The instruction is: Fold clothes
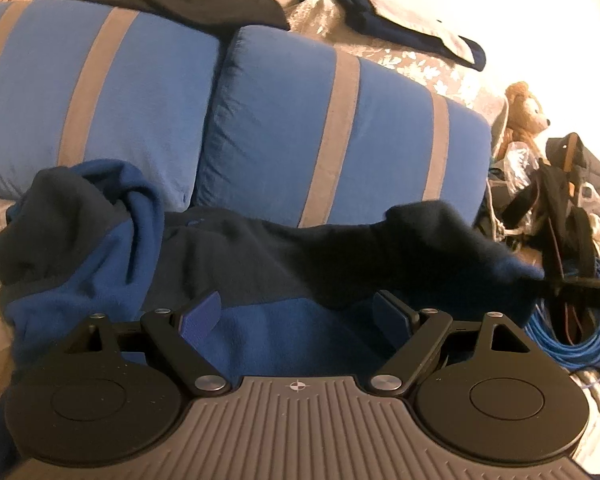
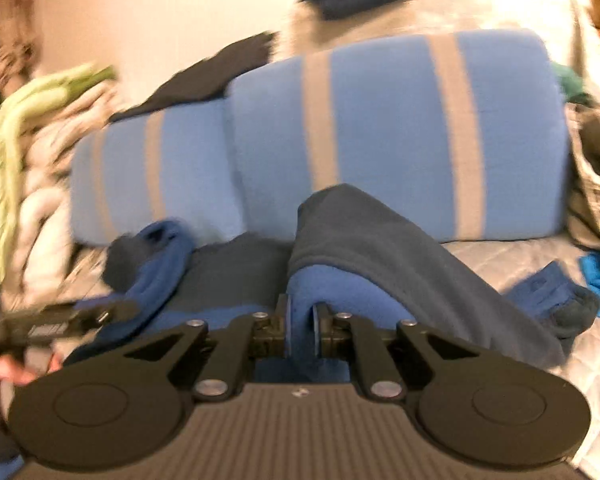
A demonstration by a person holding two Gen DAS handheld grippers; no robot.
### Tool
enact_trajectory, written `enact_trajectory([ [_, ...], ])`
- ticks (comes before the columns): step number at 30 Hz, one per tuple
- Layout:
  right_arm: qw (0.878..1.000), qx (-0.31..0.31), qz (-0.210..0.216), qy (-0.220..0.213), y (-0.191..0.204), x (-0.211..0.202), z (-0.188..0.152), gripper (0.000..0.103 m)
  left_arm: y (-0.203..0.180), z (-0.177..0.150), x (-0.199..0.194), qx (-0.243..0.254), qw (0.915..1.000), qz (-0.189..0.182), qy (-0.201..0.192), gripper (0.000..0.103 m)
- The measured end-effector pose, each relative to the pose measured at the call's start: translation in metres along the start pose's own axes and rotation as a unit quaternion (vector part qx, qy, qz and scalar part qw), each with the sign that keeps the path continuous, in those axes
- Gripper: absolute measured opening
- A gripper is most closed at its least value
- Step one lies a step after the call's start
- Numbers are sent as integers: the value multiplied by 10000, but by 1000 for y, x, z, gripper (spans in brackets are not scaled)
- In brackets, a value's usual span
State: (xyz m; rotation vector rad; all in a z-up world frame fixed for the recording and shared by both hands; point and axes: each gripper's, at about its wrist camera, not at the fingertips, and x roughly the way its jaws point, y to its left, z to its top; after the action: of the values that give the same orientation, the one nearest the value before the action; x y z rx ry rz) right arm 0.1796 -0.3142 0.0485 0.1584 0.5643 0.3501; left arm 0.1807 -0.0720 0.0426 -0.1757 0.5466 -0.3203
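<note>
My right gripper (image 2: 301, 326) was clamped on a fold of the blue and navy fleece (image 2: 340, 240), lifting it into a tent in front of the striped blue pillows (image 2: 380, 128). My left gripper (image 1: 298, 314) hung with its jaws wide apart over the same fleece (image 1: 260, 320), pressing on nothing. The garment lay crumpled across the quilted bedspread (image 2: 540, 256), one bunched end near the left pillow (image 1: 100, 92). A teddy bear (image 1: 526, 110) sat beyond the pillows' far right end.

Striped pillows (image 1: 340, 128) close behind; bare quilt (image 2: 500, 256) right.
</note>
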Motion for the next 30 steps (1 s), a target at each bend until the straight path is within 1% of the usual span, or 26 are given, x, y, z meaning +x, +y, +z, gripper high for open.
enact_trajectory([
  [3,9989,-416,-12,210,16,15,-10,12,4,0,2,-130,9999,5,73,84],
  [5,9978,-578,-109,291,21,19,-15,23,5,-1,2,-184,9998,-4,105,84],
  [6,9972,-656,-158,330,23,21,-17,47,6,0,2,-191,9998,-2,115,84],
  [7,9968,-710,-152,321,23,19,-20,53,6,-1,2,-189,9997,-3,121,84],
  [8,9966,-760,-135,305,24,15,-22,65,6,0,1,-183,9998,-18,122,84],
  [9,9963,-801,-169,243,22,9,-24,75,6,0,1,-176,9998,-33,124,84],
  [10,9961,-841,-211,173,20,2,-25,78,5,0,1,-172,9998,-46,122,84],
  [13,9960,-763,-447,100,1,-14,-27,78,4,0,2,-161,9997,-83,138,84],
  [16,9945,-457,-940,97,-33,-21,-31,78,4,0,2,-165,9997,-113,150,84],
  [19,9907,156,-1344,134,-79,-17,-39,78,4,1,3,-168,9997,-112,167,84],
  [22,9826,794,-1671,171,-121,-7,-47,77,4,1,4,-169,9996,-106,185,84],
  [24,9723,1372,-1885,146,-151,0,-54,76,4,0,4,-169,9996,-98,201,84],
  [26,9597,2020,-1950,113,-180,7,-62,74,3,0,5,-163,9996,-88,218,84],
  [27,9512,2374,-1968,72,-193,11,-66,70,3,0,6,-160,9996,-83,226,84],
  [30,9321,3120,-1841,-10,-217,21,-78,60,3,-1,7,-152,9995,-82,248,84],
])
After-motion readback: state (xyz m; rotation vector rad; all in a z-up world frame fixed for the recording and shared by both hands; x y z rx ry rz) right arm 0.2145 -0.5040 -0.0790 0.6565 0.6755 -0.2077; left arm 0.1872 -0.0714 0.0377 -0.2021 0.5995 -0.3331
